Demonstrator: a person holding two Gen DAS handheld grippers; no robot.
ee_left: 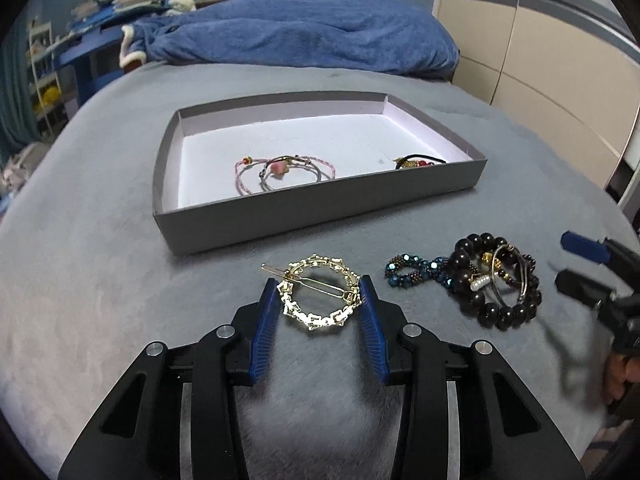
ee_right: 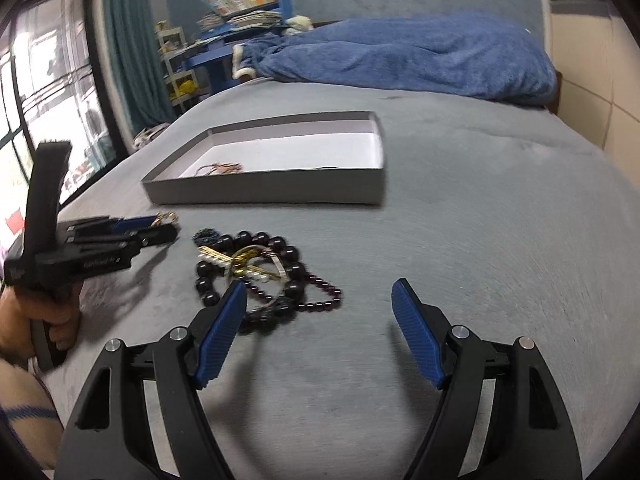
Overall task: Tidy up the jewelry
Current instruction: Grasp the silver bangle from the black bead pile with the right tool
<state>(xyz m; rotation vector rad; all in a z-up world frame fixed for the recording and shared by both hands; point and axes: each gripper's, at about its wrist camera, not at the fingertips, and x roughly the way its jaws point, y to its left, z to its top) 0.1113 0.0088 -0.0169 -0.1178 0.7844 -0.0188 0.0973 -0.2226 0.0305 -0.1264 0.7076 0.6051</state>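
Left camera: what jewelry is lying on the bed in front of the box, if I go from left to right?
Gold hair clip between the left tongs → blue bead bracelet → pile of dark bead bracelets → right tongs at the edge.

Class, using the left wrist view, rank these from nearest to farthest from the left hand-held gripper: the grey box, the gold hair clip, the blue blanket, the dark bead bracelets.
1. Gold hair clip, between the left hand-held gripper fingers.
2. Dark bead bracelets, to the right on the bed.
3. Grey box, straight ahead.
4. Blue blanket, far end of the bed.
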